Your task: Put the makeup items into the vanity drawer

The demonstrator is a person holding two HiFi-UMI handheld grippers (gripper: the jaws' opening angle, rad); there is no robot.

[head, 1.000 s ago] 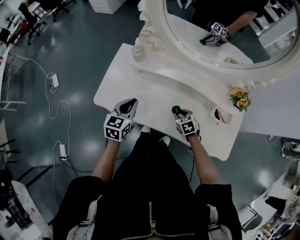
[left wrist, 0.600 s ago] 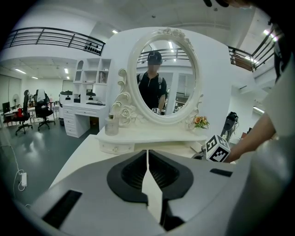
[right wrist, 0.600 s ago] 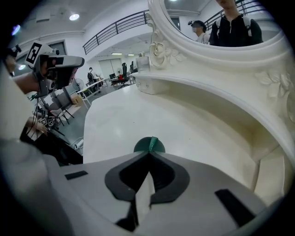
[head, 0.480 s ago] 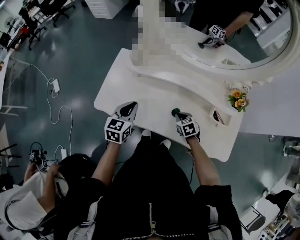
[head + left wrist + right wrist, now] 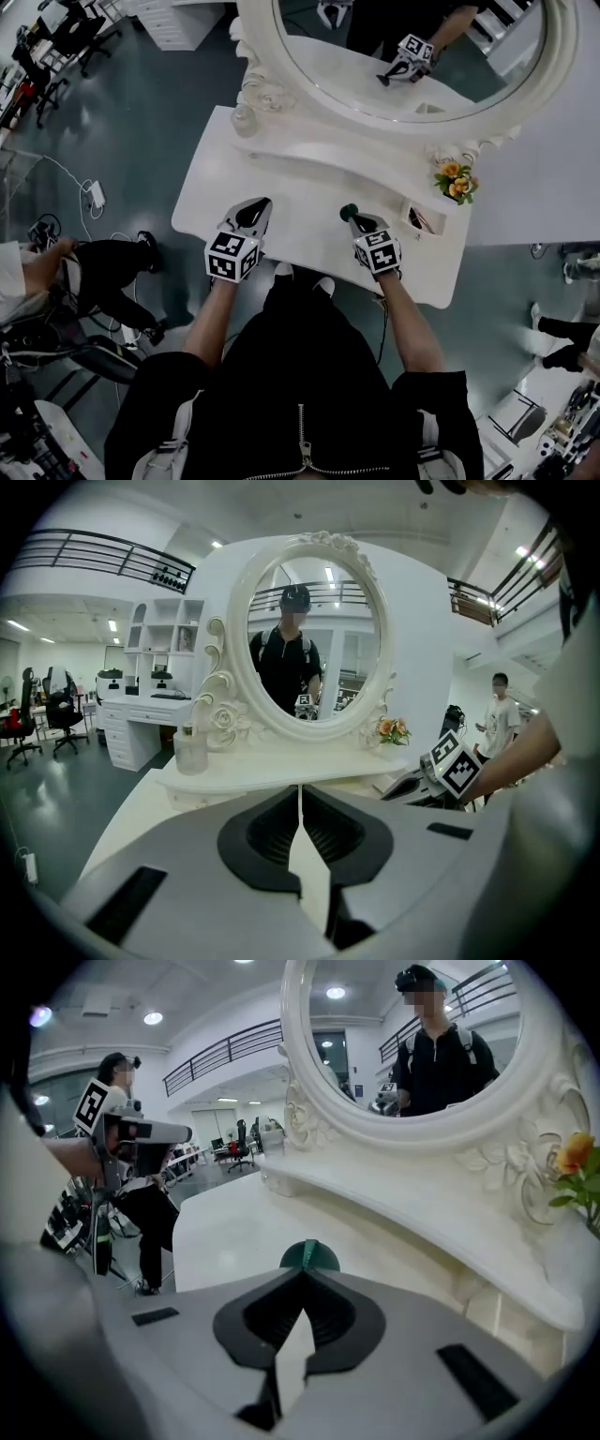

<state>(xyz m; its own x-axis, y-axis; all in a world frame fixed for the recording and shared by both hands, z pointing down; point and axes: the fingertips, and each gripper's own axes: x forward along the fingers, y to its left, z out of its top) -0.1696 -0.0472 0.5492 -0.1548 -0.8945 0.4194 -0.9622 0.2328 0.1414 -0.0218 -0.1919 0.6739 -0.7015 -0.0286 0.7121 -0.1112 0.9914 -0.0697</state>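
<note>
On the white vanity top there are two grippers, one in each hand. The left gripper has its jaws pressed together with nothing between them, over the front left part of the top. The right gripper is clamped on one dark green makeup item, a thin round piece pinched at the very jaw tips, over the top towards its right. One oval mirror in a carved frame stands behind. One glass bottle sits at the shelf's left end, one small bunch of orange flowers at its right end. One small drawer stands open just right of the right gripper; its contents are too small to make out. Much of the green item is hidden behind the jaws, and one bystander at the left edge is cut off
</note>
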